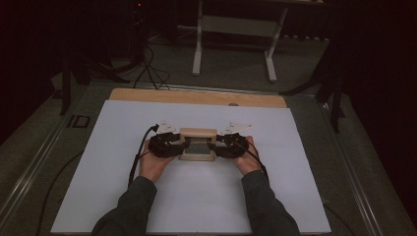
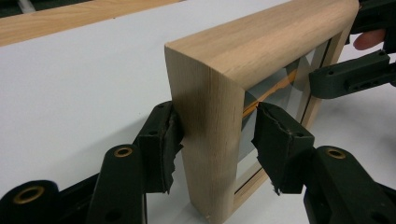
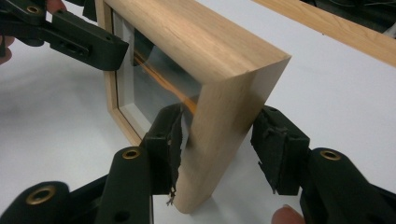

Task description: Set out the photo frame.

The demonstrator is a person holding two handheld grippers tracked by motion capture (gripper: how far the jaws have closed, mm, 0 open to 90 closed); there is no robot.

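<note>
Standing upright at the centre of your white table (image 1: 147, 206), the wooden picture frame (image 1: 197, 132) sits between your grippers. Your left gripper (image 2: 215, 140), at nine o'clock, straddles one upright without clamping. Your right gripper (image 3: 219, 144), at three o'clock, straddles the other, jaws likewise apart.

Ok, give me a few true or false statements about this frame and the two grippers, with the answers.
1. The wooden frame stands upright on the white sheet. True.
2. The frame is empty, with no pane. False: a glass pane sits in it.
3. Both grippers are at the same side of the frame. False: the left gripper is at one side rail, the right gripper at the other.
4. Each gripper's jaws straddle a side rail. True.
</note>
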